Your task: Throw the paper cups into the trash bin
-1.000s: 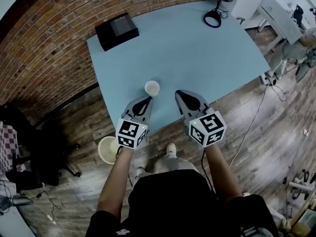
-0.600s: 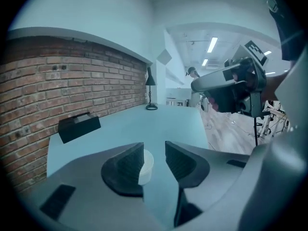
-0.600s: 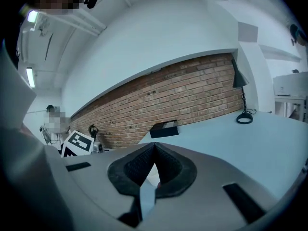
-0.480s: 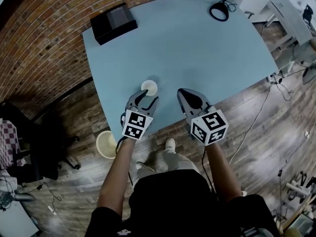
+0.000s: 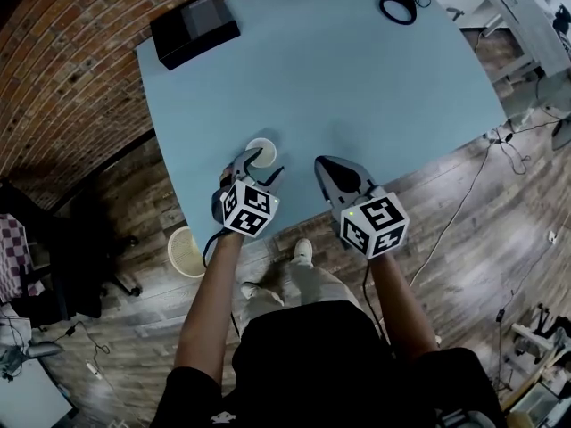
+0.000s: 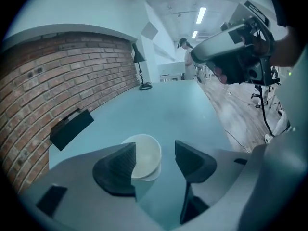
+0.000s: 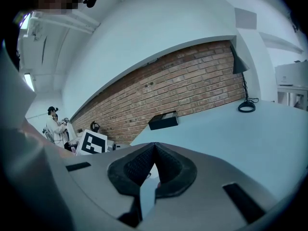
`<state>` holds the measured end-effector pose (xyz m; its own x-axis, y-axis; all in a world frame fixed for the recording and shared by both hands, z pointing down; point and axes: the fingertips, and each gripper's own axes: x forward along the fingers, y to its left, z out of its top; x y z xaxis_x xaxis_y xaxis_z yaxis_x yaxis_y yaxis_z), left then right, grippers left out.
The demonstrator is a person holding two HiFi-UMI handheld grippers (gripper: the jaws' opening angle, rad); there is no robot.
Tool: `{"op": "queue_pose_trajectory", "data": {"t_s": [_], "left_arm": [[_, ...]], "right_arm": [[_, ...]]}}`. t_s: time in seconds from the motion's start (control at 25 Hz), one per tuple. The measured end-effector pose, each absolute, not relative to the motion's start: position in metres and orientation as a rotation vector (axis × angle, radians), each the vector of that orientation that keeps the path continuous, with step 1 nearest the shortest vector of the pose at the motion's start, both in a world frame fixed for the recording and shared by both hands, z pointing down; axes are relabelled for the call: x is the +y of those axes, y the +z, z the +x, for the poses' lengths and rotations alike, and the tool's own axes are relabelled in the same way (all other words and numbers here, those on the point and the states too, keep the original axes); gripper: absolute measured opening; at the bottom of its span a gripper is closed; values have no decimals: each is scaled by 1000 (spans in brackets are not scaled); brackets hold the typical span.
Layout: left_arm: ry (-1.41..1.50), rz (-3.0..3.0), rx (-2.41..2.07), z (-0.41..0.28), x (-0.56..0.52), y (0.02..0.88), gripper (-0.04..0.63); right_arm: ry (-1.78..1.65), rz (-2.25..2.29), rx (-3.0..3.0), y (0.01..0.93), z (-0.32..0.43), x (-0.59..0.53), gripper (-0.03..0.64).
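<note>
The paper cup (image 5: 260, 147) stands upright near the desk's (image 5: 357, 87) front edge. The left gripper's (image 6: 155, 159) jaws, just opened wide, are spread either side of it, not pinching. The right gripper (image 5: 326, 166) hovers over that same edge, jaws pressed together, empty. The trash bin (image 5: 185, 251) sits on the floor beside the desk.

Blue table (image 5: 357, 87) has a black box (image 5: 194, 28) sitting at its far left corner and a black lamp base (image 5: 398, 5) by the far edge. Brick wall (image 5: 62, 69) along the left edge, wood floor (image 5: 482, 266) underneath.
</note>
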<state>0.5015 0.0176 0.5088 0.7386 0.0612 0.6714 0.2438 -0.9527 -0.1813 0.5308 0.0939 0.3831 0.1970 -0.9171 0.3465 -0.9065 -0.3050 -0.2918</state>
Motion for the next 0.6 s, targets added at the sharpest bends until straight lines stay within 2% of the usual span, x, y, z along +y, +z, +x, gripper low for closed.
{"op": "queue_pose_trajectory", "data": {"t_s": [0.4, 0.6], "left_arm": [[-1074, -2642, -248, 506, 18, 517, 49], [-1088, -2645, -238, 505, 17, 517, 34]], "right_arm": [[-743, -2410, 1838, 390, 535, 95, 6], [-740, -2412, 1847, 389, 533, 92, 5]]}}
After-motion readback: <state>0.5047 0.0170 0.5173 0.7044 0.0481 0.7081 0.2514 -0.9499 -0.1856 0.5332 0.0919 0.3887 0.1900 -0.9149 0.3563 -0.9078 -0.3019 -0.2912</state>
